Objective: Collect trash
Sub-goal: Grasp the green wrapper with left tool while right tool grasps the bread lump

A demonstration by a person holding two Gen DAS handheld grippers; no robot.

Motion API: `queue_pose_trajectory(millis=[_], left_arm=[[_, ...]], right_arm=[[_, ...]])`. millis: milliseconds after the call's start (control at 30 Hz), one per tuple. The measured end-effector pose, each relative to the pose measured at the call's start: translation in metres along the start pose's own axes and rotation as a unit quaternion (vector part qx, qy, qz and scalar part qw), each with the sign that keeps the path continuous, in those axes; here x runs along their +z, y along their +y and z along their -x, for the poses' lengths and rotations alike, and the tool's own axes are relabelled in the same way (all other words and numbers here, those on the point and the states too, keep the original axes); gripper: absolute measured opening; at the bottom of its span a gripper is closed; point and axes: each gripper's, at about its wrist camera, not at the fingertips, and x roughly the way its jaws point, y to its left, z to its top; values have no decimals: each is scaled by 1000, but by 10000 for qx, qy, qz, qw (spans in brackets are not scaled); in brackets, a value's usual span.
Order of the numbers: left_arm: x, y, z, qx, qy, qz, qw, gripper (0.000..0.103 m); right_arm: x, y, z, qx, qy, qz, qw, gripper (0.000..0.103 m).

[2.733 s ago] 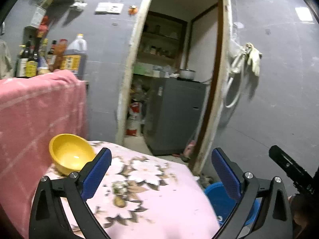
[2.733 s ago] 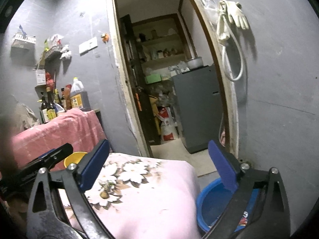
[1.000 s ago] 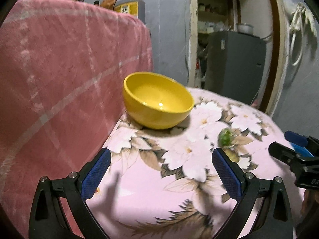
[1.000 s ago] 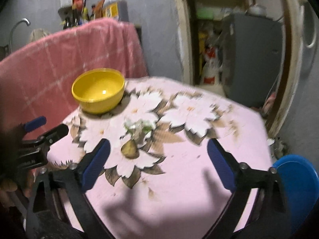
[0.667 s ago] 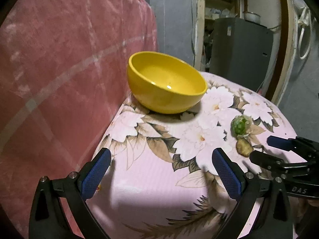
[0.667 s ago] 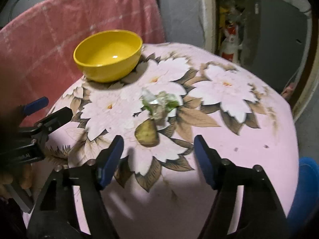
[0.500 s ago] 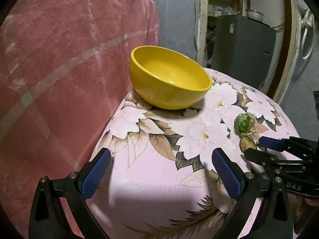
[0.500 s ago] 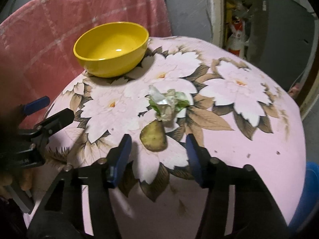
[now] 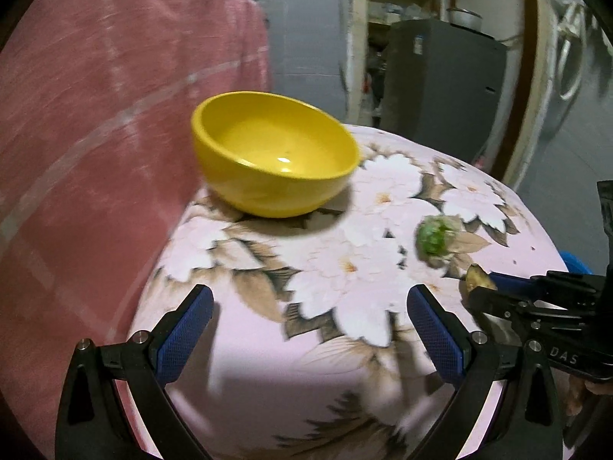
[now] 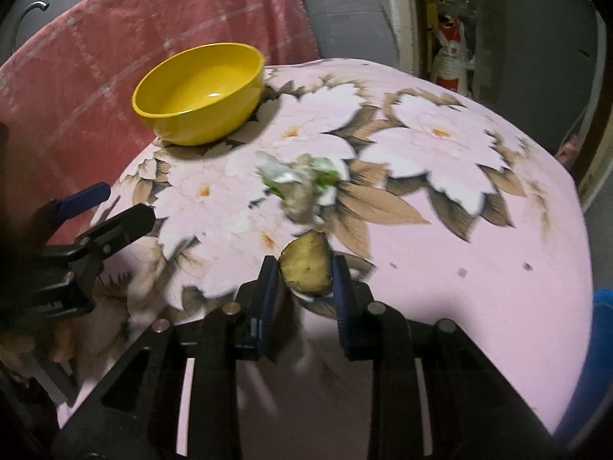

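Nearest in the right wrist view, the right gripper (image 10: 304,272) has its jaws drawn in on either side of a brownish-yellow scrap (image 10: 306,262), seemingly a bit of peel or fruit, near the front edge of the flowered cloth (image 10: 479,268). The pads look to be touching the scrap's sides, though whether they press it firmly cannot be told, and it seems not yet lifted off the cloth. The scrap looks light, soft and perhaps damp, so it may squash or slip; holding it across its widest part, as here, seems the best hold.

The left gripper (image 9: 312,329) hangs over the cloth's left front, jaws wide apart and holding nothing.

Just beyond the scrap, toward the middle of the cloth, lies a crumpled wad (image 10: 302,184) of green and white wrapper, blurred. It should be very light and springy, easy to pinch anywhere, though a loose fold could pull free.

Farther back, at the left rear edge, a yellow bowl (image 10: 199,96) stands upright and looks empty, close against a pink plaid cover (image 10: 95,57). It seems stiff and breakable. A blue basin (image 10: 603,345) shows off the right edge, lower down, likely where trash goes.
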Motion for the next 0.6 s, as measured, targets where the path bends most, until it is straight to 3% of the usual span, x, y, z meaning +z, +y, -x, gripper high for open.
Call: queue_pose_trajectory(millis=[267,500,600], left_arm=[[16,-25,-28,-766,466,-192,9958,99],[30,-41,-50,-902,616,-336,9934,98],[34,-42,-56,-988,628,-308,9926,92]], right_arm=[[-11,-35,21,-379,-129,-355,9986,40],[-16,-50,27,-357,-195,-526,9978,40],[-16,-45,25,-266,-189,-440,9985,41]])
